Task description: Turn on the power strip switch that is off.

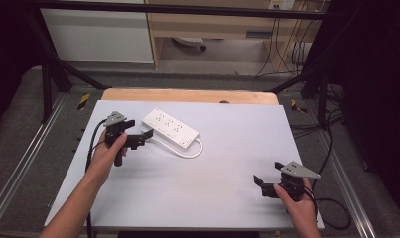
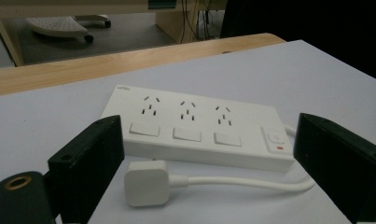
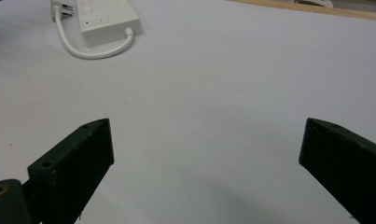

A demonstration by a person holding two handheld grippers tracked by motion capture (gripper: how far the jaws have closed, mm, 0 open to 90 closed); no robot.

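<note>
- A desk (image 1: 227, 198) covered in white sheet carries everything; its wooden back edge shows as a bare strip.
- A white power strip (image 1: 170, 128) lies flat toward the back left corner of the desk, its long axis running slantwise from back left to front right. It has three sockets, each with a switch, and one more button at the end.
- Its white cord (image 1: 190, 152) leaves the right-hand end, loops toward the front of the desk and runs back along the near side of the strip to a white plug (image 2: 146, 183) lying on the sheet.
- The left hand-held gripper (image 1: 138, 133) is just beside the strip, on its near left side, pointing at it. In the left gripper view the plug lies between and just beyond the jaw tips, close to the left jaw. The jaws are spread wide and grip nothing; I cannot tell whether they touch the sheet.
- The right hand-held gripper (image 1: 268, 177) sits near the front right corner of the desk, well apart from the strip. Its jaws are also spread wide, over bare sheet, with nothing in them.
- Judging by position, the left hand is much the nearer to strip and plug.
</note>
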